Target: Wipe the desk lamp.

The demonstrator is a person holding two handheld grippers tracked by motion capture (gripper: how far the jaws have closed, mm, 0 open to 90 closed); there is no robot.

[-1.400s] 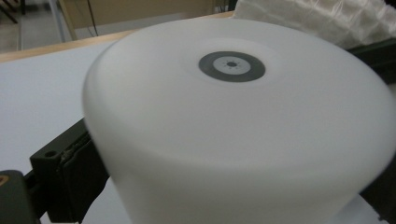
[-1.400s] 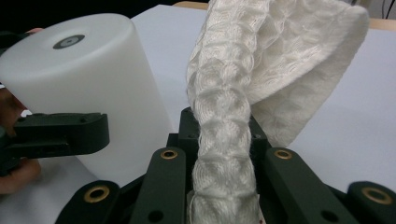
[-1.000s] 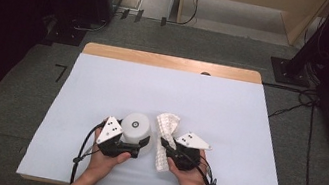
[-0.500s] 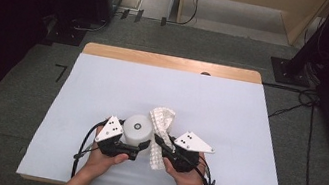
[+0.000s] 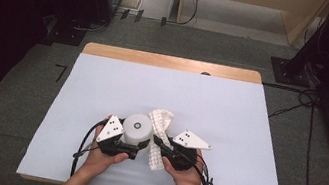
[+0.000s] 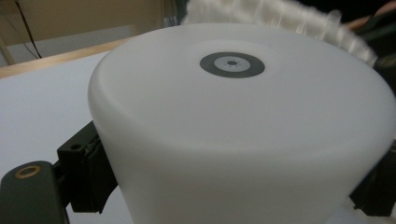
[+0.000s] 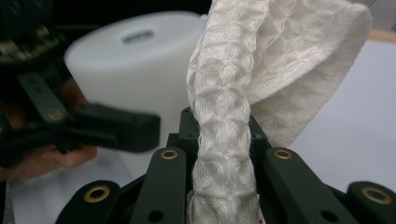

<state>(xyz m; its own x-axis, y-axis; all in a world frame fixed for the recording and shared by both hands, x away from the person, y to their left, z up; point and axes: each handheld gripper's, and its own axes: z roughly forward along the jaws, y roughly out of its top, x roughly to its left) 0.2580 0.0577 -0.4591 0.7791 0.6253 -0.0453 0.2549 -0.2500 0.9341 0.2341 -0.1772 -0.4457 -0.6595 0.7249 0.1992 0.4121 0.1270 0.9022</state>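
Observation:
A white cylinder (image 5: 138, 127) with a small grey ring on its top stands near the table's front, and my left gripper (image 5: 135, 141) is shut on its sides. In the left gripper view the cylinder (image 6: 233, 130) sits close between the jaws. My right gripper (image 5: 159, 145) is shut on a white waffle-weave cloth (image 5: 161, 121), which hangs folded right beside the cylinder. In the right gripper view the cloth (image 7: 224, 140) rises from between the closed jaws, with the cylinder (image 7: 135, 70) behind it to the left.
The table (image 5: 230, 113) is covered by a pale sheet, with a wooden strip (image 5: 172, 62) along its far edge. Dark equipment and cables stand on the floor around it. Both hands rest near the front edge.
The right gripper and its cloth have shifted slightly left, bringing the cloth closer to the cylinder. The left gripper and the cylinder have kept still.

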